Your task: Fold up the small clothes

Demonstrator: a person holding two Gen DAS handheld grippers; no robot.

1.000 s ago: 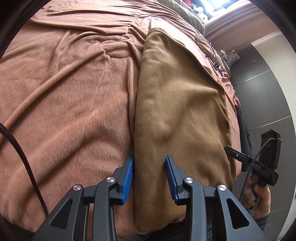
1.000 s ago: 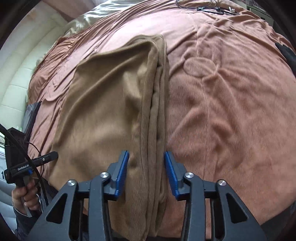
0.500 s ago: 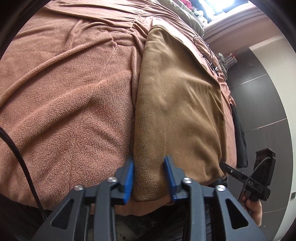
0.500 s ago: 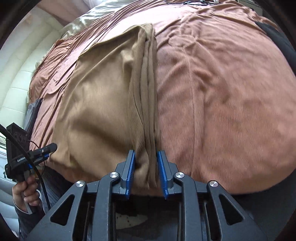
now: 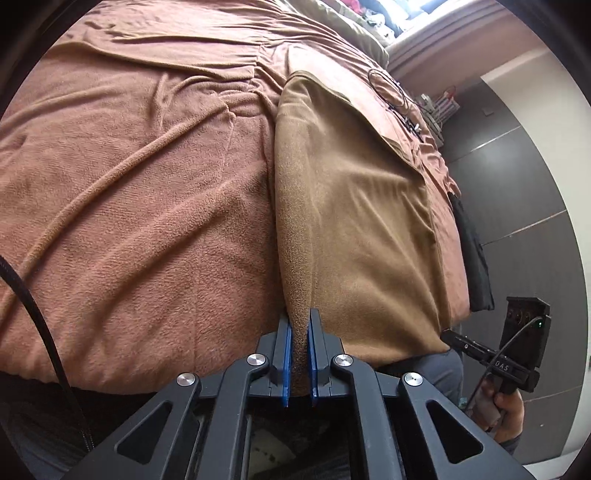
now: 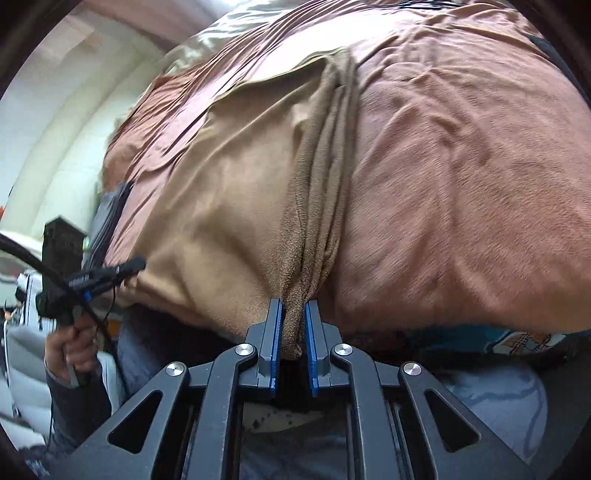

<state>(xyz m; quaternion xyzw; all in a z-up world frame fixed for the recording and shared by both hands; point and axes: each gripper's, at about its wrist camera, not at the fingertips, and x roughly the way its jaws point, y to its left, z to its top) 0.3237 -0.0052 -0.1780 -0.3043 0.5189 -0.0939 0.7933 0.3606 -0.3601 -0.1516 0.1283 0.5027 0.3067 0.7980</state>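
A tan fleece garment [image 5: 354, 229] lies folded lengthwise on a rust-brown bedspread [image 5: 140, 206]. My left gripper [image 5: 300, 325] is shut on its near left corner, at the folded edge. In the right wrist view the same garment [image 6: 236, 199] shows its layered edges on the right side. My right gripper [image 6: 294, 314] is shut on the near corner of those bunched layers. Both corners are lifted slightly at the bed's near edge. Each view shows the other gripper held in a hand: the right one [image 5: 513, 354] and the left one [image 6: 85, 280].
A dark garment [image 5: 472, 254] lies at the bed's right side. Thin cables [image 5: 395, 96] lie at the far end of the bedspread. An olive pillow [image 5: 354, 29] is at the head. A black cable [image 5: 33, 317] crosses the left. A patterned sheet [image 6: 509, 338] shows below the bedspread.
Both grippers closed from open onto the garment's near corners. They drew back toward the bed's near edge and pulled the cloth taut.
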